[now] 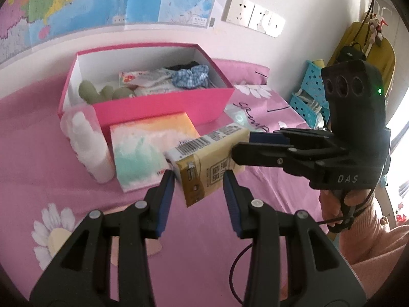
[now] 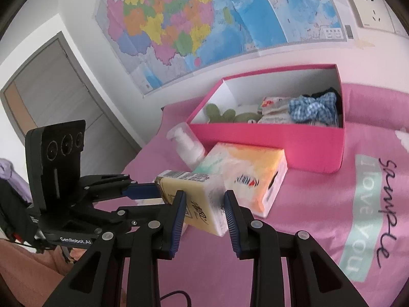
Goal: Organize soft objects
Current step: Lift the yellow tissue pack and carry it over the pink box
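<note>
On the pink bedspread [image 1: 38, 153], close to the wall, stands an open pink box [image 1: 163, 107] holding a green plush toy [image 1: 102, 93], folded cloth and a blue checked scrunchie [image 2: 313, 108]. Just in front of the box lie a larger tissue pack [image 2: 253, 176] with a pastel print and, beside it, a white pump bottle [image 1: 88, 143]. Raised off the bedspread, in front of these, is a small yellow tissue pack [image 1: 204, 163], held from two sides at once. The left gripper [image 1: 199, 179] has its fingers [image 1: 167, 186] partly spread, pinching the pack's near end between the blue pads. The right gripper [image 2: 204, 199] comes in from the other side, its fingers [image 2: 179, 204] also partly spread and pressed on the pack's far end. The pack hangs tilted between the two grippers, touching nothing below.
</note>
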The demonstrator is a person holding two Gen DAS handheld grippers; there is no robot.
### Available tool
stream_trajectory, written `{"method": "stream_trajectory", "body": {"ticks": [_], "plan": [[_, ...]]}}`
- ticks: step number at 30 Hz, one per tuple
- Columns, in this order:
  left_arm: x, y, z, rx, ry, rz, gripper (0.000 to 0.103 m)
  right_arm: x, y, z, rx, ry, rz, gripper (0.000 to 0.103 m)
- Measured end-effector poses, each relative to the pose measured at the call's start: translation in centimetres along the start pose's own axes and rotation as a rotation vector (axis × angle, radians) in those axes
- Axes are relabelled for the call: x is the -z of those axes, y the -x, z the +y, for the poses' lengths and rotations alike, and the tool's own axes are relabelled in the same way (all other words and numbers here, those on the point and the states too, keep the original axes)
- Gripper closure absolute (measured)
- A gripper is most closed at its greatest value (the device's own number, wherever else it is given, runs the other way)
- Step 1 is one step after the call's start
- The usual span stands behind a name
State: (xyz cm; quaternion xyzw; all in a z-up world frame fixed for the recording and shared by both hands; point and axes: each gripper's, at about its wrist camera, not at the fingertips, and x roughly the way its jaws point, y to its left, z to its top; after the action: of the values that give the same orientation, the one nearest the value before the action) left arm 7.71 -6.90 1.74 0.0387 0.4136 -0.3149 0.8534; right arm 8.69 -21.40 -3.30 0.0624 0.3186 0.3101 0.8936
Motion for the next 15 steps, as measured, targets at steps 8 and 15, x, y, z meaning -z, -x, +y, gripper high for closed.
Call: {"method": "stream_trajectory", "body": {"ticks": [8, 15], "plan": [[-2.3, -0.2, 0.7, -0.001, 0.003, -0.018, 0.061, -2.1, 0.2, -0.3, 0.009, 0.005, -0.042, 0.072], [-4.0, -0.9, 1.2, -0.016, 0.013, -0.019, 0.061, -3.8, -0.2, -0.8, 0.013, 0.003, -0.062, 0.072]]}}
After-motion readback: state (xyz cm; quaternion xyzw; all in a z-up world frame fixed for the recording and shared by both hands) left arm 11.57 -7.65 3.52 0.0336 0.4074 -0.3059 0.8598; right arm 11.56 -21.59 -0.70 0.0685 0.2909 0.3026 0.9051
